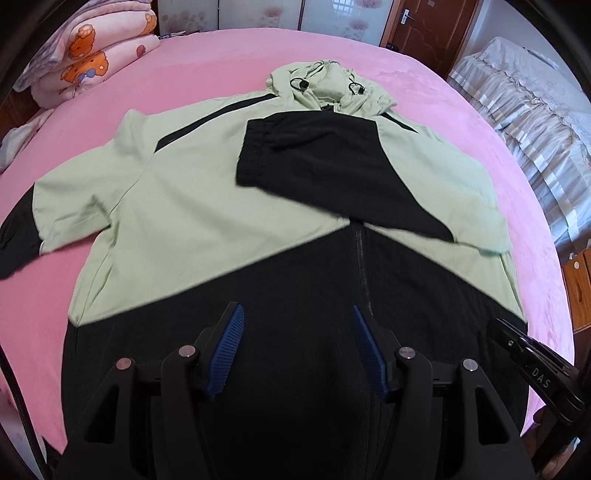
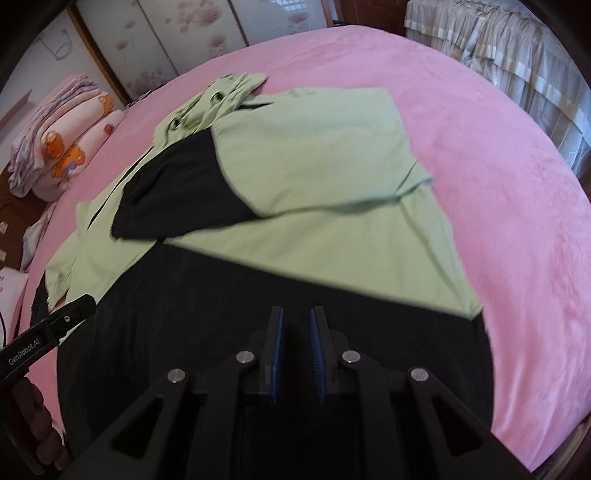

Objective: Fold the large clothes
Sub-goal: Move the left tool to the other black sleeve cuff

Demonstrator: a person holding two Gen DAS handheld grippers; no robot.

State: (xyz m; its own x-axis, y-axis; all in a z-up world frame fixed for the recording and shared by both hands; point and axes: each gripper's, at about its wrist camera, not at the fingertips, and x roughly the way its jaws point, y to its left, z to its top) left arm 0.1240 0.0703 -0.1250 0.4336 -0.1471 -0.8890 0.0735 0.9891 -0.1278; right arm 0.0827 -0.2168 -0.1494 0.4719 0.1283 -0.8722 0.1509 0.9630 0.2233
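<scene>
pink bed [image 1: 207, 74] — green-and-black hooded jacket [image 1: 192, 206] spread flat, folded blankets [image 1: 92, 62] at far corner

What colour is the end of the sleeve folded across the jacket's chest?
Black; the sleeve turns from light green to black toward its cuff, clearest in the left wrist view.

Cloth jacket on plush bedcover; plastic-and-metal grippers.

Jacket [image 1: 192, 206]: thin woven cloth, matt, smooth, pale green and black panels; black sleeve [image 1: 332, 173] lying over it has a gathered, puckered cuff. Under the jacket, pink bedcover [image 1: 207, 70]: soft fleece-like cloth, short nap, faint sheen. Beyond the jacket's hood, folded quilts [image 1: 88, 62]: printed cloth, soft. Right of the jacket, a door [image 1: 424, 22] of glossy brown wood. Left gripper [image 1: 298, 325] and right gripper [image 2: 297, 326]: matt black plastic frames, bright metal pivot pins, blue ribbed pads [image 1: 229, 343] that look rubbery.
</scene>
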